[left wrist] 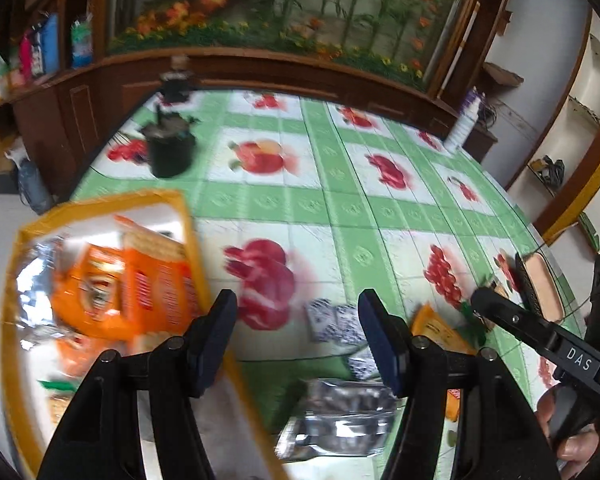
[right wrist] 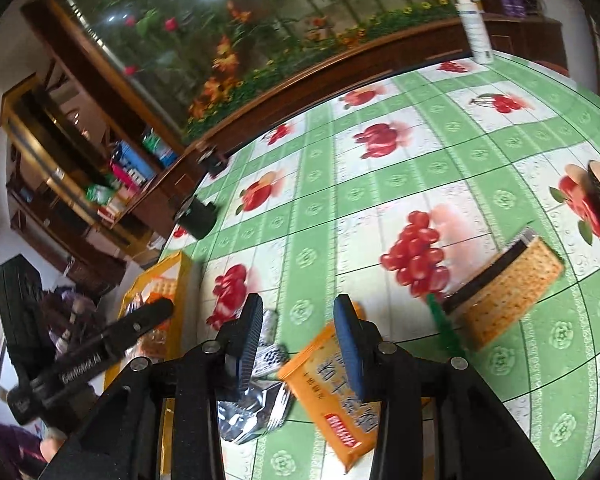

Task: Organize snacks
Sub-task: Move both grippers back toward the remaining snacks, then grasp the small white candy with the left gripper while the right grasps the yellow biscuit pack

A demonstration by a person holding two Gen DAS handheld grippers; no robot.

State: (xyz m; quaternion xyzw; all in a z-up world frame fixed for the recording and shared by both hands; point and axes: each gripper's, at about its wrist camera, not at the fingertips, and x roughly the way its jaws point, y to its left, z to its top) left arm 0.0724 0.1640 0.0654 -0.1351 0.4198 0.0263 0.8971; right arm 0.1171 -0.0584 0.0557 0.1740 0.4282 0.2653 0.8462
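Left tool [left wrist: 298,322] hangs over the desk [left wrist: 340,184] with its fingers spread wide, nothing between them. Just to its left sits the yellow-rimmed tray [left wrist: 188,220], already stuffed with orange snack packs [left wrist: 128,284]. Below the spread fingers lies a silver foil packet [left wrist: 340,420], and a small blue-patterned packet [left wrist: 334,322] sits between the fingertips on the cloth. Over to the right tool [right wrist: 296,336], also gaping, gripping nothing. An orange snack packet [right wrist: 332,392] lies flat right under its right finger. A cracker packet [right wrist: 504,280] rests further right, well apart.
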